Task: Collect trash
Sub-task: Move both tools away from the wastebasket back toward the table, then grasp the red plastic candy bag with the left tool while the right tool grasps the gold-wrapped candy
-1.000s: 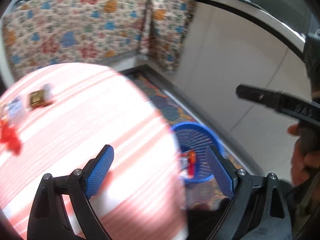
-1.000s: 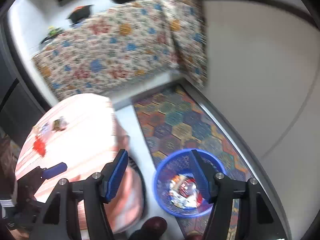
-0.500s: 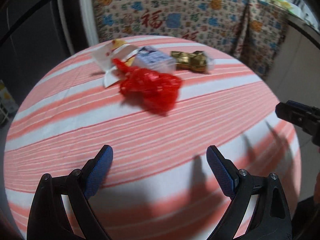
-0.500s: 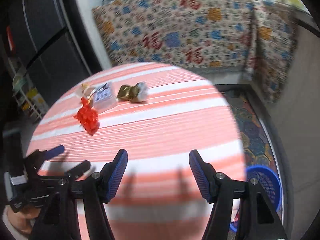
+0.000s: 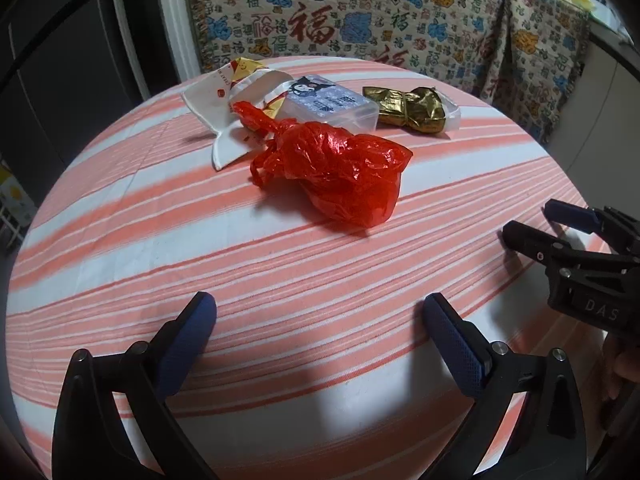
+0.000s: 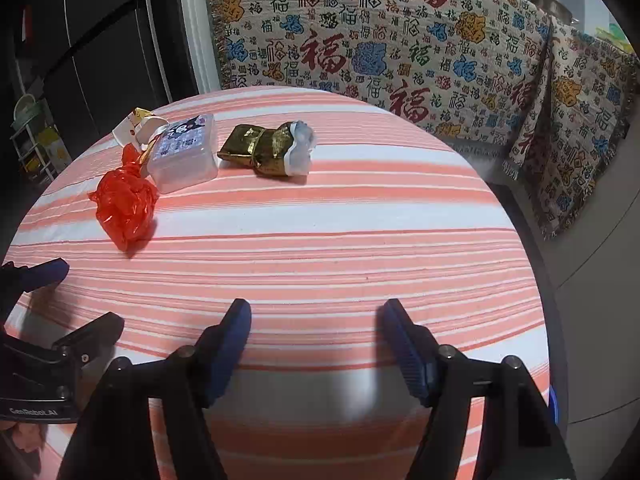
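1. Round tabletop point(image 5: 160, 240) covered in a coral-and-white striped cloth; the trash lies in a cluster on its far left part, well apart from both grippers.
2. Crumpled red plastic bag point(image 5: 340, 168), nearest piece to the left gripper point(image 5: 320, 320). Its long axis runs diagonally in the left wrist view, the twisted neck pointing up-left toward the white wrapper, the bulging end pointing down-right.
3. Torn white paper wrapper with red and yellow print point(image 5: 228, 120), lying flat, partly under the bag's neck and touching the box.
4. Translucent rectangular plastic box with a cartoon label point(image 6: 184, 152), flat on the cloth just beyond the bag; its long axis runs away from the grippers.
5. Crumpled gold foil wrapper in a clear plastic tray point(image 6: 272, 148), just right of the box, long axis lying across the right wrist view.
6. Left gripper: jaws wide apart and opening, nothing between them; it hangs over bare cloth on the near side.
7. Right gripper point(image 6: 316, 332): jaws apart and opening, nothing between them, also over bare cloth.
8. Patterned fabric throw with red characters point(image 6: 360, 40), behind the tabletop.
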